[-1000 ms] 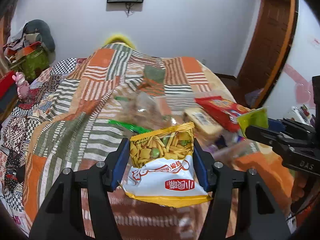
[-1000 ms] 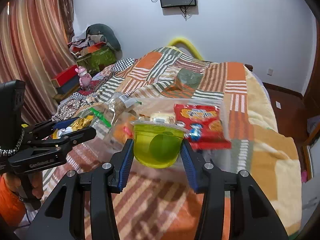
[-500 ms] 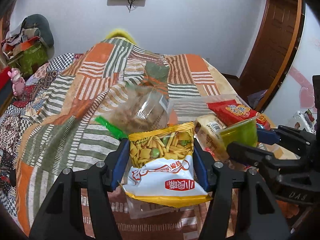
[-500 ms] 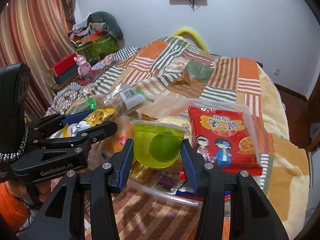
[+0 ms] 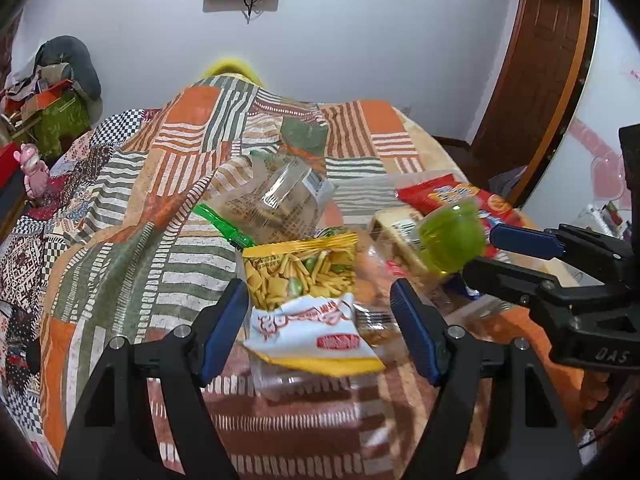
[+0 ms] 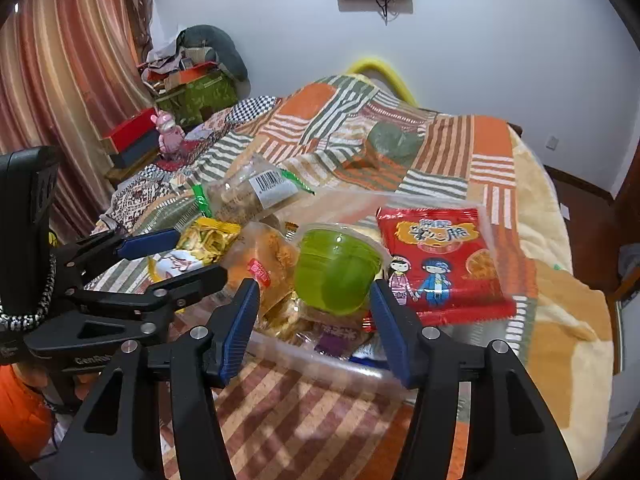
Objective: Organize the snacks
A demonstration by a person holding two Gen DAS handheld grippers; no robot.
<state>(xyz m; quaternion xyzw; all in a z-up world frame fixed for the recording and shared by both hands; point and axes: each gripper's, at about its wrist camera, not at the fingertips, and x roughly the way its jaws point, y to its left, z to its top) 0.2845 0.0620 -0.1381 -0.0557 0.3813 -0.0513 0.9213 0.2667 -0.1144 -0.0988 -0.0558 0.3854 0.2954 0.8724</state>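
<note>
A clear plastic bin (image 6: 320, 360) of snacks sits on the quilted bed. My left gripper (image 5: 320, 328) is open; the yellow-and-white chip bag (image 5: 308, 308) is loose between its fingers, tilting over the bin's near left part. My right gripper (image 6: 316, 320) is open; the green jelly cup (image 6: 336, 272) sits tilted between its fingers above the bin's snacks. The cup also shows in the left wrist view (image 5: 452, 240). The chip bag shows in the right wrist view (image 6: 192, 248).
In the bin lie a red cookie bag (image 6: 440, 264), an orange snack pouch (image 6: 268, 268) and a clear bag with a green clip (image 5: 276, 204). The patchwork quilt (image 5: 132, 240) covers the bed. A pink toy (image 6: 168, 136) and boxes stand at the left. A door (image 5: 536, 80) is at the right.
Both grippers moved forward over the bin and opened. The chip bag and the green cup came free of the fingers and tilted down toward the bin.
</note>
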